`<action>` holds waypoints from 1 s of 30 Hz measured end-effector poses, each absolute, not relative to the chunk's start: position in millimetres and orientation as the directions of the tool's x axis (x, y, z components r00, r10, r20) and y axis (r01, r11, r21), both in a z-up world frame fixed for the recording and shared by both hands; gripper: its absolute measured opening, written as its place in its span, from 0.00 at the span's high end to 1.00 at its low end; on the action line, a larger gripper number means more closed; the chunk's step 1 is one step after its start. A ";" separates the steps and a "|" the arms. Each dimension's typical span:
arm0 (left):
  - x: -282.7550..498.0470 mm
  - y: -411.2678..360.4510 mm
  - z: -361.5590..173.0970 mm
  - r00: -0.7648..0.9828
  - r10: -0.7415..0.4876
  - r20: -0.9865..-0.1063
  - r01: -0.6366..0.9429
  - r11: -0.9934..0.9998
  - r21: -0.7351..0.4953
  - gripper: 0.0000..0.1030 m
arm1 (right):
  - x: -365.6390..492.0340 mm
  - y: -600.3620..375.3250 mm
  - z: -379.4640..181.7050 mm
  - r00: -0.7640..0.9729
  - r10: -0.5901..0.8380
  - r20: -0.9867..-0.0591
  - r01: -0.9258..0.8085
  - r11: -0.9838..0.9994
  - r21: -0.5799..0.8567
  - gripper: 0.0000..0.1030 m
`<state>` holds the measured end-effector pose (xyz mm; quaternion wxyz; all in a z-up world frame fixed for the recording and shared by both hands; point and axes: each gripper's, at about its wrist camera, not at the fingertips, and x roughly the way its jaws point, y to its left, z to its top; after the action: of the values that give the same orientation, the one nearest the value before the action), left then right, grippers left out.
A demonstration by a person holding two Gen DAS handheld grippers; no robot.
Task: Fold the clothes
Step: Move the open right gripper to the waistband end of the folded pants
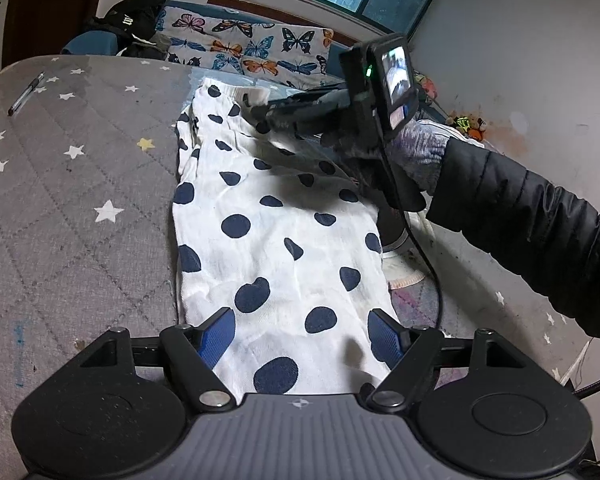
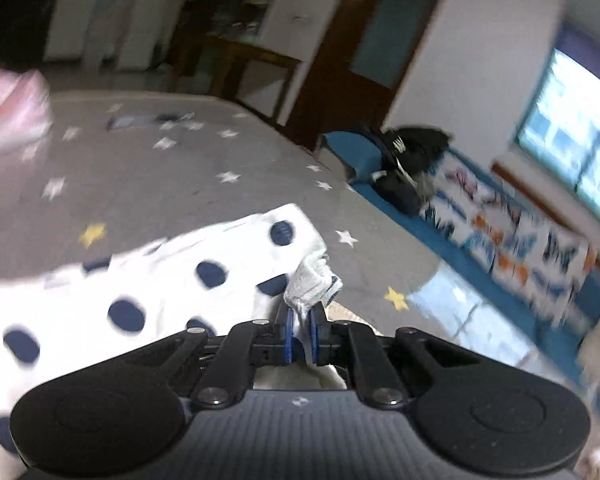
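A white garment with navy polka dots (image 1: pixel 268 240) lies lengthwise on a grey star-patterned mattress (image 1: pixel 72 200). My left gripper (image 1: pixel 302 334) is open, its blue pads either side of the garment's near end. My right gripper (image 1: pixel 260 110) reaches across the garment's far end, held by a gloved hand in a black sleeve. In the right wrist view my right gripper (image 2: pixel 301 330) is shut on a bunched edge of the garment (image 2: pixel 172 276), lifted off the mattress (image 2: pixel 160 184).
A pen (image 1: pixel 26 94) lies on the mattress at far left. A butterfly-print cover (image 1: pixel 252 46) and dark clothes (image 1: pixel 140 20) sit on a blue bench beyond. A pink item (image 2: pixel 8 112) lies at the mattress's far left. A cable (image 1: pixel 428 264) hangs from the right gripper.
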<state>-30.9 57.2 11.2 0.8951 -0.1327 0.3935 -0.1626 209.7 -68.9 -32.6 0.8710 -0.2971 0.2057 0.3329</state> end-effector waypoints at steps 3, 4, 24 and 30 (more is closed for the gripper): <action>-31.0 57.5 10.8 0.635 -0.393 -0.665 0.185 0.913 -0.363 0.26 | 196.7 -57.6 -39.8 0.697 0.453 -0.555 -0.709 0.549 -0.443 0.92; -31.0 57.2 10.9 0.635 -0.393 -0.665 0.186 0.913 -0.362 0.26 | 193.0 -54.3 -41.8 0.698 0.452 -0.555 -0.710 0.534 -0.459 0.92; -28.1 53.5 9.4 0.624 -0.396 -0.673 0.198 0.914 -0.354 0.23 | 300.8 -135.8 -24.3 0.517 0.591 -0.619 -0.623 0.756 0.201 0.67; -27.9 53.5 9.9 0.622 -0.397 -0.675 0.198 0.914 -0.355 0.23 | 298.1 -158.9 -21.3 0.556 0.584 -0.591 -0.572 0.785 0.238 0.66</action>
<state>-27.9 53.5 9.9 0.8920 -0.1241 0.4014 -0.1667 298.1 -158.9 -21.3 0.8820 0.0089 0.3385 0.3278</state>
